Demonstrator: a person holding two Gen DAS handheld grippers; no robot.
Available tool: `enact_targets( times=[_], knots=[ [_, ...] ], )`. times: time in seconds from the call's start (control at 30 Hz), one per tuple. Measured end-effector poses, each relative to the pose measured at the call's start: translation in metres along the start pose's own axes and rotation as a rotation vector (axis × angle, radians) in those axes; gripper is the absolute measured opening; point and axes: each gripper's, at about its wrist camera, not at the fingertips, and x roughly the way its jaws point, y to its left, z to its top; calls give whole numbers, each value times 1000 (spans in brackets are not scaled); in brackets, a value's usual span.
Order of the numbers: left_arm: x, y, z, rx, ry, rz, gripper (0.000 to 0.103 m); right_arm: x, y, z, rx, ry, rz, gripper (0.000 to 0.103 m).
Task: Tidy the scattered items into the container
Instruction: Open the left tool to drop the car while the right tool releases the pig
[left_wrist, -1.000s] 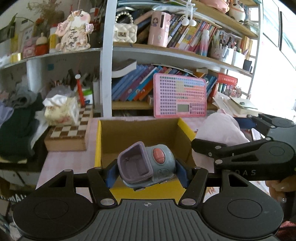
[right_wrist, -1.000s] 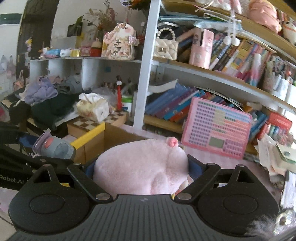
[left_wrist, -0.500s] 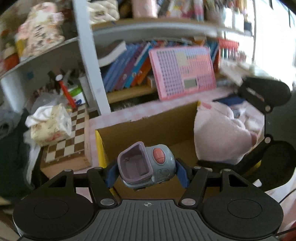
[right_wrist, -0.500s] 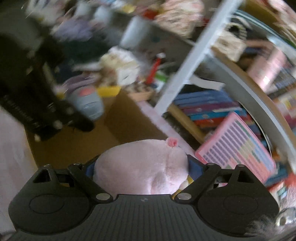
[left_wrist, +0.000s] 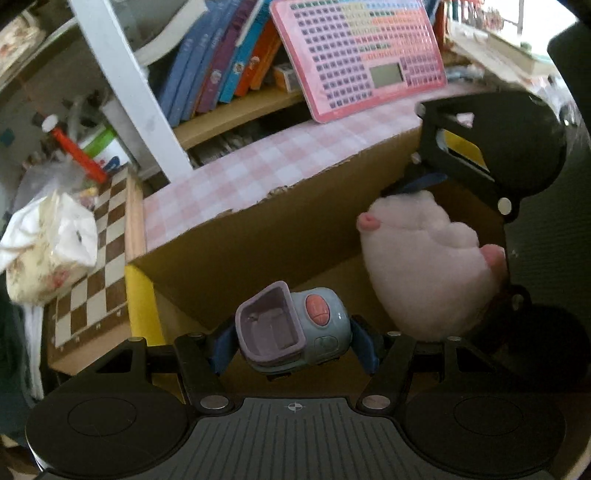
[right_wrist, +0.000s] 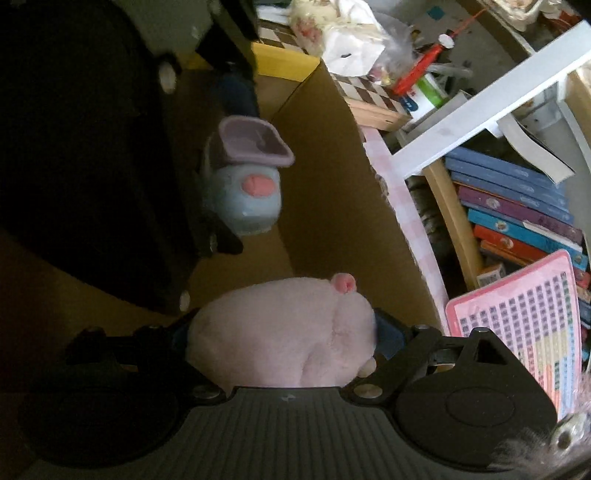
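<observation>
My left claw (left_wrist: 293, 341) clamped on toy car (left_wrist: 291, 328) | right claw (right_wrist: 282, 332) clamped on plush pig (right_wrist: 280, 332) | both inside cardboard box (left_wrist: 258, 236) | risk: claws collide when releasing, crowded together.

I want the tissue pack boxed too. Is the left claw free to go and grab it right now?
Probably not: the left claw is shut on the toy car, leaving no room for the tissue pack.
</observation>
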Motion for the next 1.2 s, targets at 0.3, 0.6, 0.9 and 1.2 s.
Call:
enact_targets(
  times=[0.3,0.6,0.9,1.2],
  knots=[
    [6,-5,5,2,0,40,79,-2,-6,-2,28,-22,-6,100],
    [-32,-6,-3,-37,-110,27,80,-49,-14,-18,171,-153,-49,101],
    [-105,-20,-26,-85,-265,8,85,-121,-6,-39,333,-263,-115,103],
    [-161,-33,-74,-182,-351,0,89,-176,33,-69,554,-288,-159,103]
  ],
)
